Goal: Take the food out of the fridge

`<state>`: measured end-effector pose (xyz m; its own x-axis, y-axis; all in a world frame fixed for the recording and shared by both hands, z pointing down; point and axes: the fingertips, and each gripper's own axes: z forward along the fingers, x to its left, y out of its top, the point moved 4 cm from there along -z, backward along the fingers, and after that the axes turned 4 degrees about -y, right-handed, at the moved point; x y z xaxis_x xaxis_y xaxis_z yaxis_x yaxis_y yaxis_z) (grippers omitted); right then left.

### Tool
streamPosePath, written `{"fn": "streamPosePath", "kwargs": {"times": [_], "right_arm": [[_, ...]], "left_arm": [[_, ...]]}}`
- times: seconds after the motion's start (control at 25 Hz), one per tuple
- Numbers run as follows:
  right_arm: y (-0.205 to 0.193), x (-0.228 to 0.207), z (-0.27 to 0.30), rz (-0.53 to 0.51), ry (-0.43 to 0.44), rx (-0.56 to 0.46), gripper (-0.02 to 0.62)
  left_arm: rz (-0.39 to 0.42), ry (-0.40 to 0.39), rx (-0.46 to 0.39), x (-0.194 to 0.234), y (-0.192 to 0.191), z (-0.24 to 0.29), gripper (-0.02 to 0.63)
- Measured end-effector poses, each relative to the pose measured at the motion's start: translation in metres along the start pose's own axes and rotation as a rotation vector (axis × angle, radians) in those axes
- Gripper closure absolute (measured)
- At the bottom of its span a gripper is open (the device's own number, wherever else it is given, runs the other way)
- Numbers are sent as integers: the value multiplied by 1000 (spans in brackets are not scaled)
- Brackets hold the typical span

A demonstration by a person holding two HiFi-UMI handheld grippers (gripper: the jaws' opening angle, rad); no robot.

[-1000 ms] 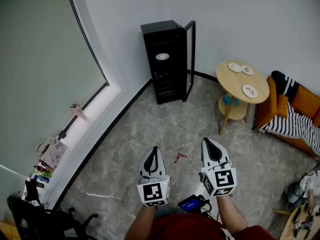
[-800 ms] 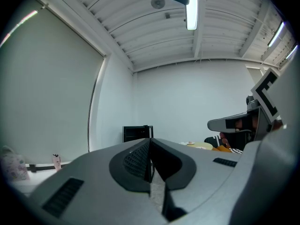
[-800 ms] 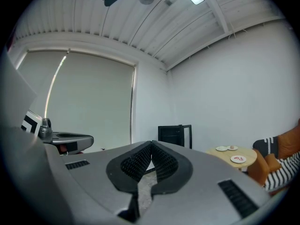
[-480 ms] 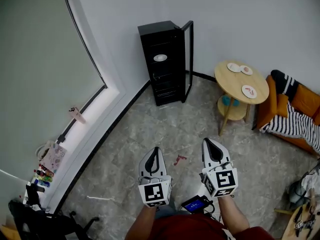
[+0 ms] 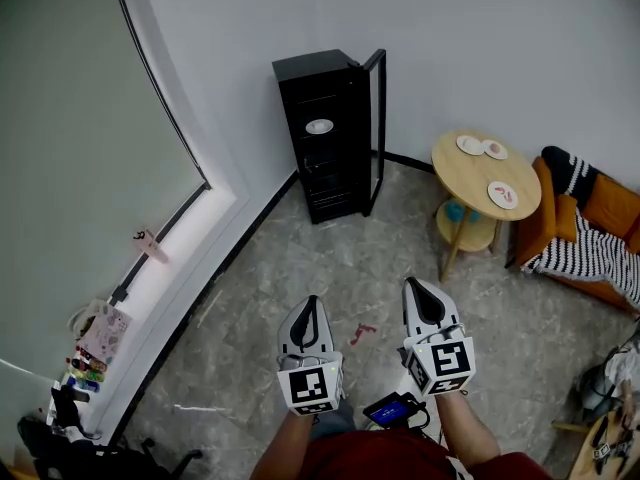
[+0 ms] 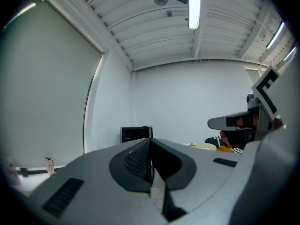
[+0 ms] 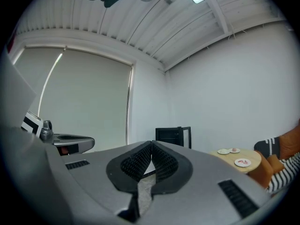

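Note:
A black fridge (image 5: 328,136) stands against the far wall with its glass door (image 5: 379,128) swung open to the right. A white plate (image 5: 319,126) with food lies on an upper shelf inside. The fridge also shows small and far off in the left gripper view (image 6: 136,133) and in the right gripper view (image 7: 172,136). My left gripper (image 5: 309,303) and right gripper (image 5: 417,285) are held side by side low in the head view, well short of the fridge, pointing toward it. Both are shut with nothing between the jaws.
A round wooden table (image 5: 485,176) with three small plates of food stands right of the fridge, next to an orange sofa (image 5: 590,223) with a striped cloth. A windowsill (image 5: 150,268) with small items runs along the left. A red scrap (image 5: 361,333) lies on the floor.
The whole view has shifted slightly: the fridge and table sit a little lower and to the right in the head view. Both grippers stay shut and side by side.

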<state>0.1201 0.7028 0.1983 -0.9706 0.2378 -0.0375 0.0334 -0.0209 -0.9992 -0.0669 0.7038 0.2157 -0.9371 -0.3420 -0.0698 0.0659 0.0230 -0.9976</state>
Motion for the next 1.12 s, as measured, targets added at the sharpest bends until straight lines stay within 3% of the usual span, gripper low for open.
{"fn": "streamPosePath", "kwargs": {"times": [0.16, 1.12], "right_arm": [[2, 9, 32, -8, -4, 5, 574], [2, 66, 177, -31, -78, 20, 574]], "left_arm": [[-14, 18, 9, 28, -1, 23, 592], [-45, -83, -15, 156, -8, 129, 592]]}}
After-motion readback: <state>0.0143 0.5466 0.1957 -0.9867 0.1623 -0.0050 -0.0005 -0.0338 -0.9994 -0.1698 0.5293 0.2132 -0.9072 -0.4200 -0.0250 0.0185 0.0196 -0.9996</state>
